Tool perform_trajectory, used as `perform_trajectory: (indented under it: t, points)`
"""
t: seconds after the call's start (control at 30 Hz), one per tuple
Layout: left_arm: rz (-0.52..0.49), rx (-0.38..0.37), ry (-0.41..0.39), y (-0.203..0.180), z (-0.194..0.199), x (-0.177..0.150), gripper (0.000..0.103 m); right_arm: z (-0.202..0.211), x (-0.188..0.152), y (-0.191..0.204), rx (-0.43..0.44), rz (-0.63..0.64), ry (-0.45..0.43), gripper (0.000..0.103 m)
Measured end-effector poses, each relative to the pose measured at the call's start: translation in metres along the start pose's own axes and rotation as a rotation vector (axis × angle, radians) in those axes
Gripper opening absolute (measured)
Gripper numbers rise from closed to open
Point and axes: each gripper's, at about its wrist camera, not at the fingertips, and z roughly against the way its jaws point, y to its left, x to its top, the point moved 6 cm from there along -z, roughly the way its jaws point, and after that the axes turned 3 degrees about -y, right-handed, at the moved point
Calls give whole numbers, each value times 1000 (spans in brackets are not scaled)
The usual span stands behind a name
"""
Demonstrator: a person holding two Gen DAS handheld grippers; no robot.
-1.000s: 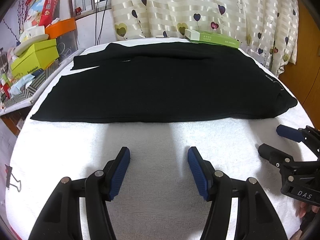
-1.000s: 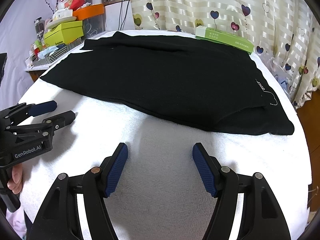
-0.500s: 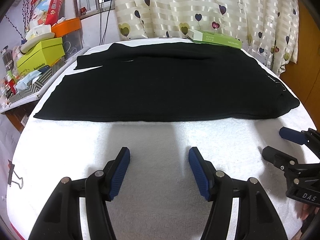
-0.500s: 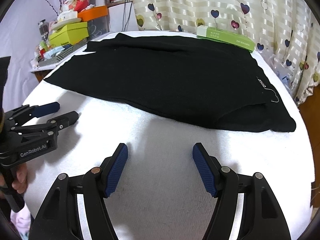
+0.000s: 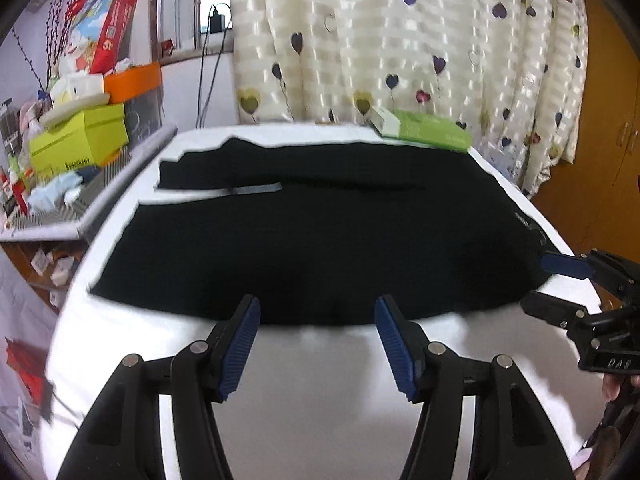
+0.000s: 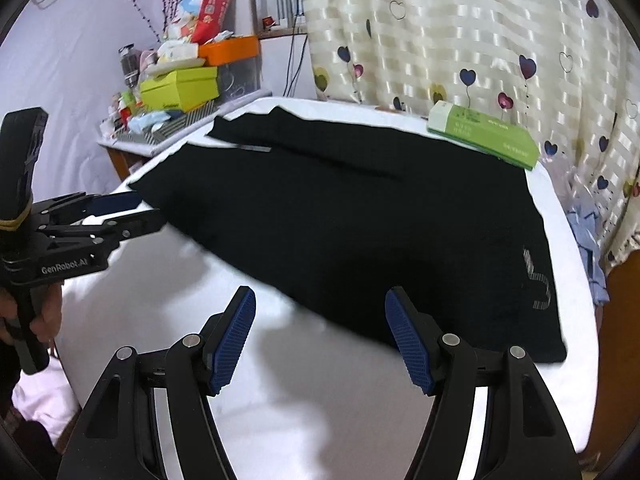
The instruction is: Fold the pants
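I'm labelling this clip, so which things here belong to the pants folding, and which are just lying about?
Job:
black pants
left tool, open
right tool, open
white table cover

Lying about:
green box
yellow-green box
orange box
heart-print curtain

1. The left gripper [image 5: 318, 312] is held low and level, its two blue-padded fingers [image 5: 240, 344] spread wide with nothing between them; their tips reach the near hem of the black pants [image 5: 320, 240].
2. The right gripper [image 6: 320, 304] is likewise spread wide and empty, its right fingertip over the pants' near edge and its left fingertip short of it.
3. In the right wrist view, a hand [image 6: 38, 316] wraps the left gripper's handle, well short of the pants.
4. In the left wrist view, the right gripper reaches the pants' right corner.
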Motion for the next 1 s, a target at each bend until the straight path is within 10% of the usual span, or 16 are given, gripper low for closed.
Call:
perform_trajectory:
  t: [0.4,1.0]
  points:
    - [29,35,3,56,-62,85,62,-48,90,-61,47,28,-53,68]
    - [37,53,97,120,-213,171,63,-210,167,-164,115,115,127,68]
